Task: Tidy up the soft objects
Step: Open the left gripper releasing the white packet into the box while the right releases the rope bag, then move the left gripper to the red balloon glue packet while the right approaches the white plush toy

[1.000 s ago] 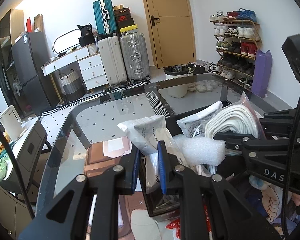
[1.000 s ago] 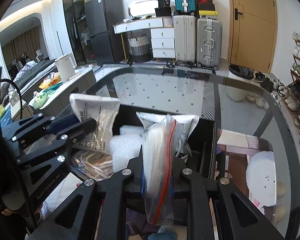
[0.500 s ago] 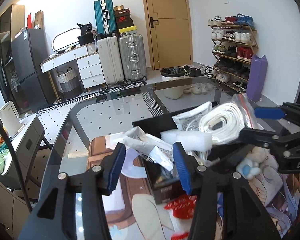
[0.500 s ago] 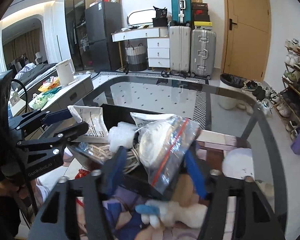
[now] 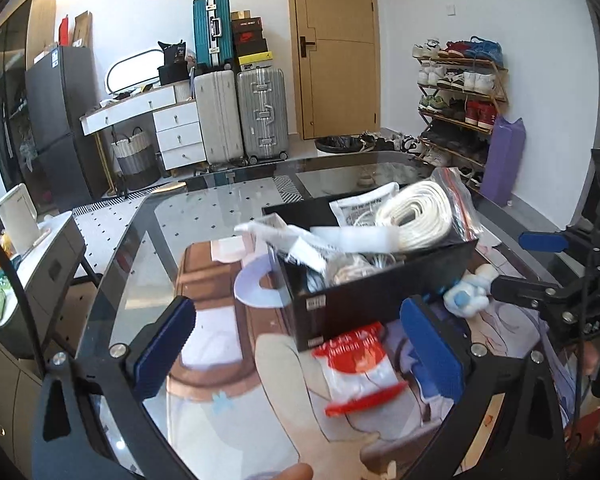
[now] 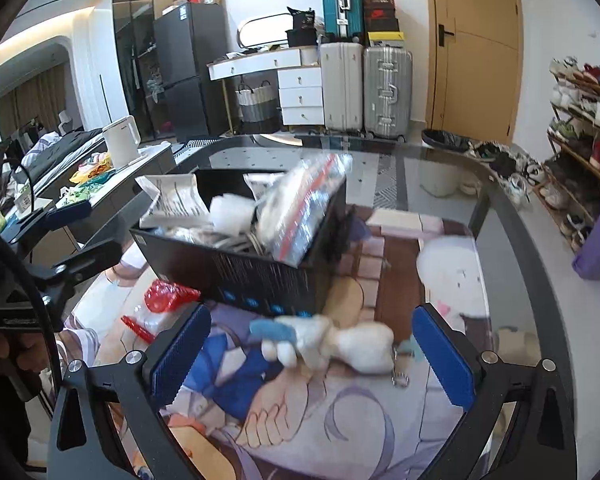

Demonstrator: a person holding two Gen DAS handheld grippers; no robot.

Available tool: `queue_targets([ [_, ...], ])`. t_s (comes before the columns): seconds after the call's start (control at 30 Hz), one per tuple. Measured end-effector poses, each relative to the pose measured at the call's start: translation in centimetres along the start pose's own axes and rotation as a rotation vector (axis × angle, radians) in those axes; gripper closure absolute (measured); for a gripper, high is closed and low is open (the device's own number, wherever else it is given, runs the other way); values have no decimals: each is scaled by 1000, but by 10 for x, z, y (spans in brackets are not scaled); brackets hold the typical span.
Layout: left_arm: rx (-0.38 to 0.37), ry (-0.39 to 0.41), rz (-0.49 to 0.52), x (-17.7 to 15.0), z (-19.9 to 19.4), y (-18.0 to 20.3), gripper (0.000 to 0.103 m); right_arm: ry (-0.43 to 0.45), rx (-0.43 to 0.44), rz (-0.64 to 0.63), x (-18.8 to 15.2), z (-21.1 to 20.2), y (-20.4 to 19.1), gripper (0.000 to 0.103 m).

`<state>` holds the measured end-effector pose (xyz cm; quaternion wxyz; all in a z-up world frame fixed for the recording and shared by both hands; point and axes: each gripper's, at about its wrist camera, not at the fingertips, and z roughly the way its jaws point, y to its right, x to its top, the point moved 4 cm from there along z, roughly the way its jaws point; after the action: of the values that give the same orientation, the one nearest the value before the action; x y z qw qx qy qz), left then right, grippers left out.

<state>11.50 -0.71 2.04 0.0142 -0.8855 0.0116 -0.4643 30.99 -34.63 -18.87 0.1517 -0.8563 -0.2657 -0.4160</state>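
A black rectangular cardboard box [image 5: 380, 292] stands on a printed cartoon mat [image 6: 340, 412] that covers part of the dark glass table [image 5: 148, 248]. The box is crammed with soft things: a clear zip bag with a red seal holding a coil of white strap [image 5: 420, 216], a white printed plastic pouch [image 6: 176, 200], and a lump of white foam wrap [image 6: 232, 210] between them.

The left gripper [image 5: 300, 344] has just been opening and its blue-padded jaws now stand spread wide with nothing gripped; a red-and-white plastic packet [image 5: 356, 368] lies on the mat between them, just in front of the box and untouched.

The right gripper [image 6: 312, 352] has likewise just been opening, jaws fully apart and empty. A small white plush toy with a blue tuft [image 6: 328, 340] lies on the mat between its pads, near the box's front wall, clear of both pads.
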Motion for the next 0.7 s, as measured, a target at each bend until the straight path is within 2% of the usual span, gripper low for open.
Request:
queue_targets([
  [0.23,4,-48,6,-15,6,5,0,-20,-6,5,-1,3,4,1],
  [0.7,-22,-145,3,-36,26,15,0,-119,-6,15,-16,30,4,1],
])
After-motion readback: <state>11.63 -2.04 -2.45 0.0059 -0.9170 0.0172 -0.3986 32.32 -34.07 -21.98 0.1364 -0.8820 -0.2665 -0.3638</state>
